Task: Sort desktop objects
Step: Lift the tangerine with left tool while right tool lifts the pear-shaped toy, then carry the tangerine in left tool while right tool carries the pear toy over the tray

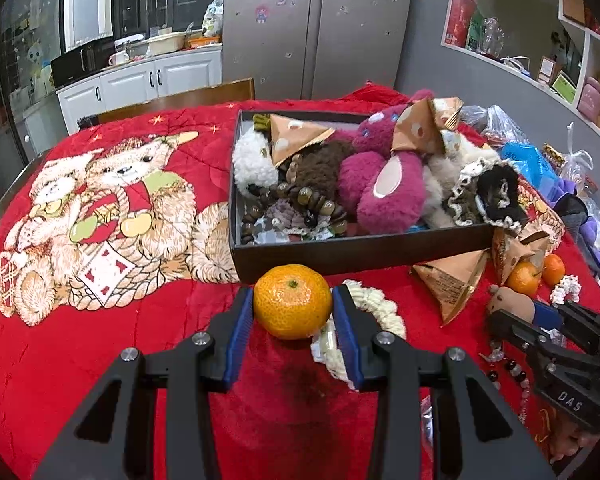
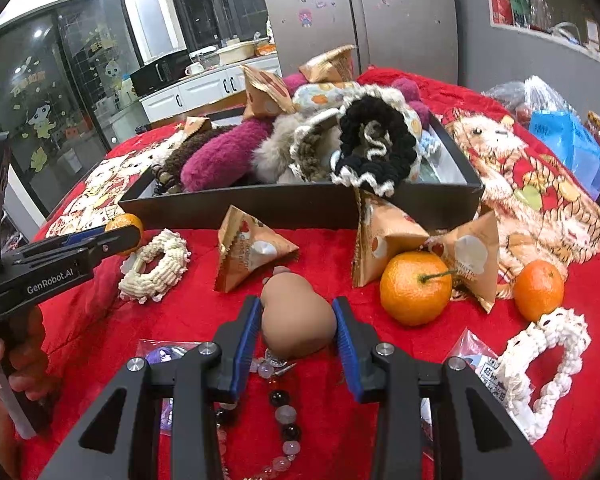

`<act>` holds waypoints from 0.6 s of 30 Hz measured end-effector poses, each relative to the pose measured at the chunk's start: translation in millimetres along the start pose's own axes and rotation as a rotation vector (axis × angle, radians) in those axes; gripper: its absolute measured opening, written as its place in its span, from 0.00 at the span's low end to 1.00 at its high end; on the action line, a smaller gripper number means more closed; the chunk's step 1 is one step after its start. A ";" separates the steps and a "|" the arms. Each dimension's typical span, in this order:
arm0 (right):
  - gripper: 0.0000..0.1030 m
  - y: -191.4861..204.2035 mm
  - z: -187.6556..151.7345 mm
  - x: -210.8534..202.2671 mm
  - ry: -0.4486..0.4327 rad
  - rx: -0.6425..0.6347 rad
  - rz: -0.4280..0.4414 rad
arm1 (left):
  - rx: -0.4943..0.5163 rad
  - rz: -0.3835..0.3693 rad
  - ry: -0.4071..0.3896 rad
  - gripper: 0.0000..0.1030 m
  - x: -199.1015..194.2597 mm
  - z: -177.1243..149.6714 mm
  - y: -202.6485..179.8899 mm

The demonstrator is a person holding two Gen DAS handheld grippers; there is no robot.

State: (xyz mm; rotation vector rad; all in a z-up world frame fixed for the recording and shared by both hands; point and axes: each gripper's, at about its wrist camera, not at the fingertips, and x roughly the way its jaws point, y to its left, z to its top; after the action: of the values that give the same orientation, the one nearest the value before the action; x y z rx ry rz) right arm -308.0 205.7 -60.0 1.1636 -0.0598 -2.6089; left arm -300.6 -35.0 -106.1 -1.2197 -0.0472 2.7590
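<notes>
The black box (image 1: pixel 356 250) is already heaped above its rim, so anything added may roll off; open table (image 1: pixel 100 360) lies left. Left gripper (image 1: pixel 293 312) jaws clamp a tangerine (image 1: pixel 292 300) before the box wall (round, slip-prone). Right gripper (image 2: pixel 296 320) jaws pinch a tan figurine (image 2: pixel 298 320) above beads (image 2: pixel 280 404), which could snag.

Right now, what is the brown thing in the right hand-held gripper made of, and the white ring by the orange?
The brown figurine looks like smooth matte rubber or soft plastic: even tan, no shine, rounded. I can't tell which. The cream scrunchie looks like crocheted yarn: looped, ruffled strands. The mandarin between the left hand-held gripper's pads is real fruit, with dimpled, glossy peel.
</notes>
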 end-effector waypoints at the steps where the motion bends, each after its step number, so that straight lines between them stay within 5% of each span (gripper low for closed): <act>1: 0.37 2.4 0.5 -1.7 -0.008 -0.013 -0.013 | 0.000 0.002 -0.007 0.39 -3.7 1.1 -0.8; 18: 0.37 32.4 55.1 -67.7 -0.195 -0.033 0.004 | -0.009 -0.040 -0.117 0.39 -75.7 36.9 -16.7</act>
State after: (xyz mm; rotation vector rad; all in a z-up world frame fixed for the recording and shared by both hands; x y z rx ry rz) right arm -297.7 188.9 31.0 0.8944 -0.0588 -2.7009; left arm -275.8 -27.2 -24.3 -1.0466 -0.0937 2.7946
